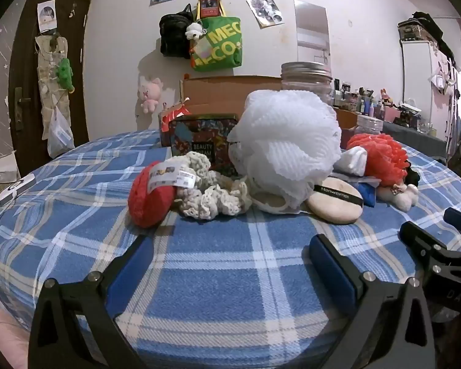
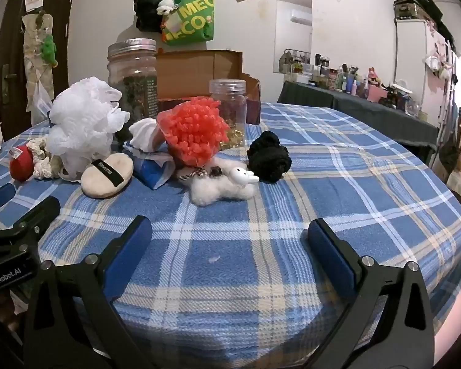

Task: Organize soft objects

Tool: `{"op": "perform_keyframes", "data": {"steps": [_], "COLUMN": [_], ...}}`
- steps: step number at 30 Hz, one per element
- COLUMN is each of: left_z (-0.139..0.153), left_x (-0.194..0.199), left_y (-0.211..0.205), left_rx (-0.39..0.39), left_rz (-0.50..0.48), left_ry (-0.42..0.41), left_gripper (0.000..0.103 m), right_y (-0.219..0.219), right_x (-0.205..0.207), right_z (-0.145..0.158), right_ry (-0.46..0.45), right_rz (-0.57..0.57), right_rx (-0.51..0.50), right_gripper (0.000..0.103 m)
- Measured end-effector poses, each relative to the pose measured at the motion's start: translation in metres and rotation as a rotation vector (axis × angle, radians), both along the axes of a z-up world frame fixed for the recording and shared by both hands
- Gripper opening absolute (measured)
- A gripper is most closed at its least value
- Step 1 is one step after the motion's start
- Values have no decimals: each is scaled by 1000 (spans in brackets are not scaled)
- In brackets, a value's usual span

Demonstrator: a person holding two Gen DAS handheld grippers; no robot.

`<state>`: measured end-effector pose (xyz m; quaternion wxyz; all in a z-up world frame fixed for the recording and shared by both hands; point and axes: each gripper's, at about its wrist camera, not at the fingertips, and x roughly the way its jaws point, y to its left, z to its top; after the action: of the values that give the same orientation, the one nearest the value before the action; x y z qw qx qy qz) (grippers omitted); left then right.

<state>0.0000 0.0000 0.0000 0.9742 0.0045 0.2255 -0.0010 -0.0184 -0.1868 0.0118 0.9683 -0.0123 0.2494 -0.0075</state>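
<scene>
A pile of soft things lies on the blue plaid cloth [image 1: 230, 264]. It holds a white mesh bath puff [image 1: 287, 141] [image 2: 83, 123], a red sponge [image 1: 150, 198] [image 2: 21, 166], a cream crochet piece [image 1: 213, 195], a beige powder puff [image 1: 335, 200] [image 2: 107, 175], a red-orange pompom [image 1: 378, 153] [image 2: 193, 132], a white plush toy [image 2: 224, 184] and a black scrunchie [image 2: 270, 156]. My left gripper [image 1: 230, 252] is open and empty, in front of the pile. My right gripper [image 2: 229, 236] is open and empty, in front of the plush toy.
A cardboard box [image 2: 199, 70], a large lidded jar [image 2: 133, 77] and a small clear jar [image 2: 229, 107] stand behind the pile. A patterned tin [image 1: 199, 144] stands behind the crochet piece. A cluttered side table [image 2: 353, 98] is at the far right.
</scene>
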Motion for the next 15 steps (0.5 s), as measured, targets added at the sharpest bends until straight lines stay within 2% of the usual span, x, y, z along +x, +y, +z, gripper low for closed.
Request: {"op": "perform_keyframes", "data": {"steps": [15], "left_z": [0], "left_x": [0], "left_y": [-1], "left_rx": [2], "left_rz": [-2], "left_ry": [6], "left_gripper": [103], "right_y": [1], "right_x": [-1], "right_z": [0], "right_ry": [-1], "right_rz": [-1], "right_rx": [-11], "right_gripper": [103]}}
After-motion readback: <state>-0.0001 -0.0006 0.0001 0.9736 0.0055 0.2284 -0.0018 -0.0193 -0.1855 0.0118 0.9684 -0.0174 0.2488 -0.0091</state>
